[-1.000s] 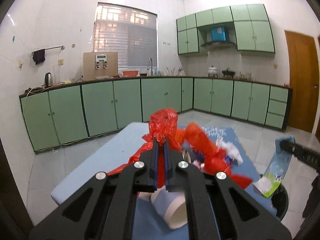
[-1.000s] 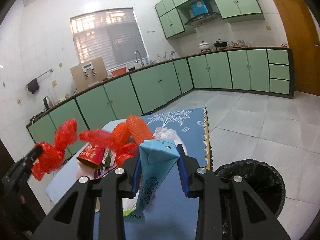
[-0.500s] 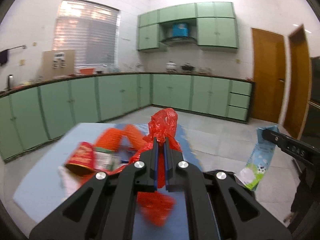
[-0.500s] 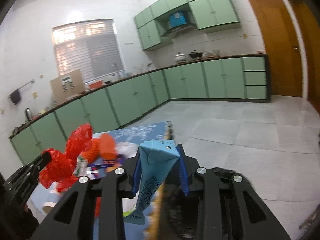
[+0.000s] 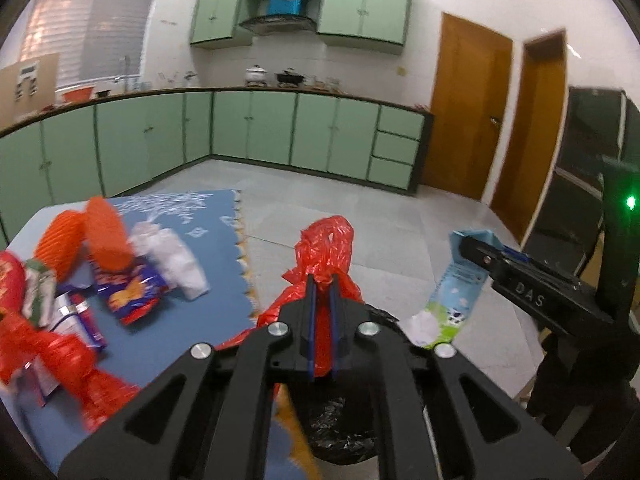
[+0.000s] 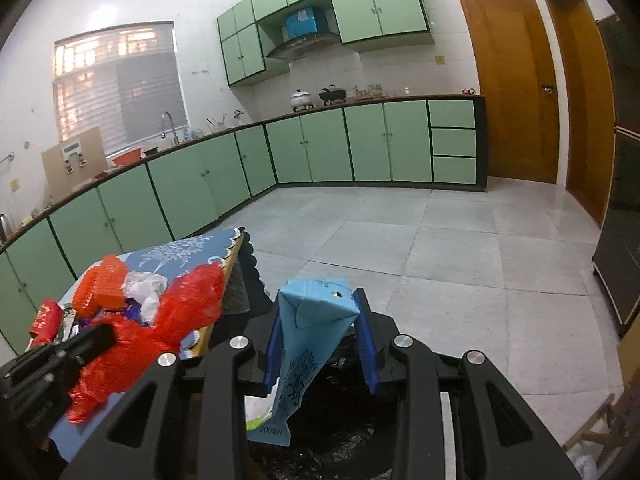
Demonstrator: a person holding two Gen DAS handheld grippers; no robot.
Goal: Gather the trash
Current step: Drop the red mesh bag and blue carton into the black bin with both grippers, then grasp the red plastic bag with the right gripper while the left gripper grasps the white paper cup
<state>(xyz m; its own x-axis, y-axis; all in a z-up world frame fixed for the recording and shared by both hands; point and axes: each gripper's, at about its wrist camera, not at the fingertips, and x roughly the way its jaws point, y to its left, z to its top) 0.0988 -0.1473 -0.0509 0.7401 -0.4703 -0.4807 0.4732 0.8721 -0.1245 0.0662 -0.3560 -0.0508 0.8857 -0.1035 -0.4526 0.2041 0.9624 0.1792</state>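
The left hand-held gripper (image 5: 322, 280) is carrying a crumpled red plastic bag (image 5: 326, 246), with the plastic bunched between its blue pads (image 5: 308, 320). Its jaws are just beginning to part, yet the bag is still sitting in the narrow gap and bulging out above the fingertips. Below it, a bin lined with a black trash bag (image 5: 340, 432) is standing on the tiled floor (image 5: 360, 216) just beside the table (image 5: 224, 264), and the red bag is hanging over the bin's near rim.

The right hand-held gripper (image 6: 320, 312) is clamping a light blue milk carton (image 6: 310, 320) between its blue pads (image 6: 366, 344), gripping the folded top so that the carton's body is hanging down over the black bin liner (image 6: 340, 440). In the left wrist view that same carton (image 5: 456, 280) is dangling at the right, well apart from the red bag.

On the table's blue patterned cloth, more trash is lying in a loose heap: an orange foam net sleeve (image 5: 64, 236), a wad of white plastic (image 5: 172, 256), a blue and orange snack wrapper (image 5: 128, 292) and a red can (image 6: 46, 320) at the left edge. Another stretch of red plastic (image 5: 60, 356) is trailing blurred across the near left of the cloth.

Green kitchen cabinets (image 6: 320, 148) are lining the far walls, and a brown wooden door (image 6: 516, 92) is standing shut at the right.
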